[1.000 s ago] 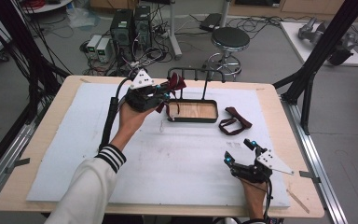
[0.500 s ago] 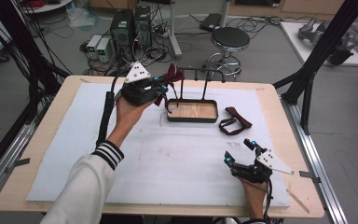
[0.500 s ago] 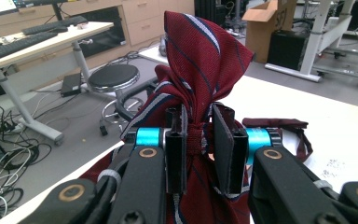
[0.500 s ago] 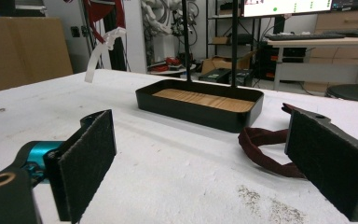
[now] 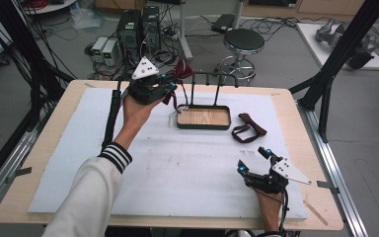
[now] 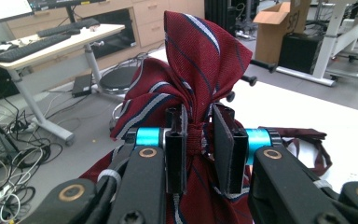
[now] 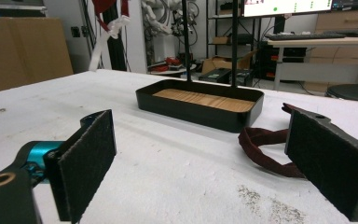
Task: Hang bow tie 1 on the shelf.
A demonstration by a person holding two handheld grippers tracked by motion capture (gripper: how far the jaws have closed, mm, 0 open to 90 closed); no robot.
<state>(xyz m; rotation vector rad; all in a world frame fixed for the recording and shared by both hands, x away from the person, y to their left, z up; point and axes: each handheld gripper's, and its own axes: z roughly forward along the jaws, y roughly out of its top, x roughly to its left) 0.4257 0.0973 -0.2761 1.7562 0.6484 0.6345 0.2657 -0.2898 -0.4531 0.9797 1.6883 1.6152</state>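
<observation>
While the left gripper [image 6: 199,140] is raised above the far left part of the white-padded wooden table [image 5: 177,163], its two black jaws are clenched on the gathered neck of a dark red silk-like tie with thin pale and navy stripes [image 6: 200,70], whose bunched cloth fans out above the pads and hangs down below them. In the high view that left gripper [image 5: 170,85] sits just left of a black metal stand with two upright posts and a shallow tray lined with light wood [image 5: 203,118], which stands near the middle of the far edge of the white pad. The tie [image 5: 180,71] is held beside the stand's top bar, clear of the table. A second dark red band of cloth, looped and flat [image 5: 248,128], lies on the pad just right of the tray. The right gripper [image 5: 255,159] rests low near the near right corner, its jaws released and wide apart, with nothing between them.
</observation>
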